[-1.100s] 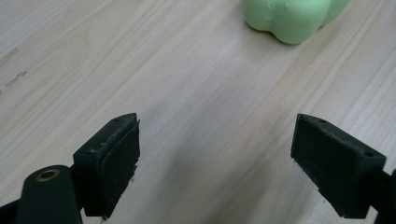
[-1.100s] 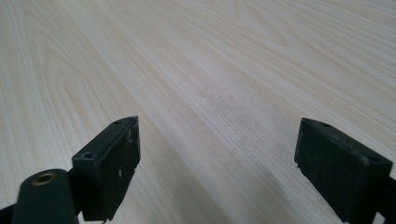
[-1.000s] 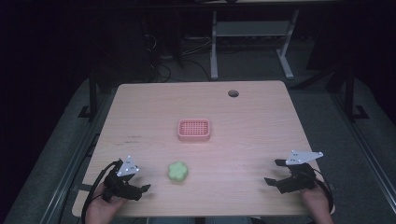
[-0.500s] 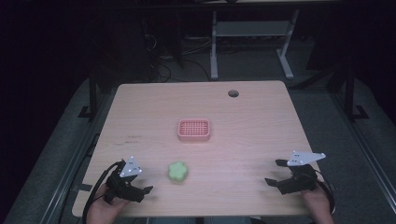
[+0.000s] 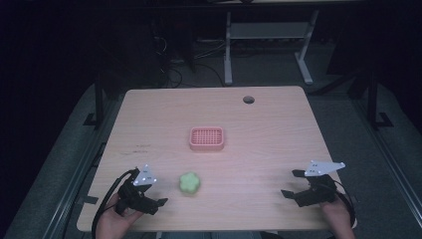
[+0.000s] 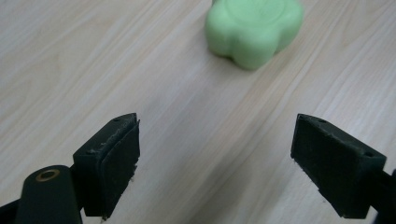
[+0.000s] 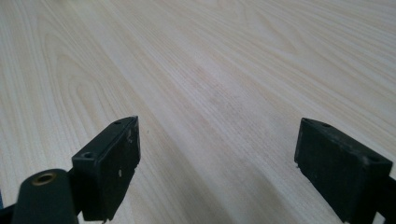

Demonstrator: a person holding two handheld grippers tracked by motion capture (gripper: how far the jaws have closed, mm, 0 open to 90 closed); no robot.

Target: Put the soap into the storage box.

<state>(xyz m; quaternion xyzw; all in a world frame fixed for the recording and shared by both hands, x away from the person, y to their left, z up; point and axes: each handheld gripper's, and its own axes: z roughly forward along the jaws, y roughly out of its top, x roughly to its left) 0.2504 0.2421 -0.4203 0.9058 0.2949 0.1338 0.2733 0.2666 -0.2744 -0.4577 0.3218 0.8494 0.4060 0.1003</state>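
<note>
A green flower-shaped soap (image 5: 189, 182) lies on the wooden table (image 5: 259, 144) near its front edge. Just left of the soap, my left gripper (image 5: 156, 204) stands open and points toward it. In the left gripper view the soap (image 6: 254, 28) sits ahead and a little right of centre, beyond the open left gripper (image 6: 215, 154), with bare wood between the jaws. A pink ridged soap dish (image 5: 206, 138) rests at the table's middle. My right gripper (image 5: 292, 183) is open at the front right, over bare wood in the right gripper view (image 7: 215, 158).
A round cable hole (image 5: 248, 99) sits near the table's far edge. A white desk frame (image 5: 268, 35) stands on the dark floor behind the table. A hand holds each gripper at the front edge.
My left gripper has crept slightly to the right, toward the green soap. The right gripper, soap and dish have stayed put.
</note>
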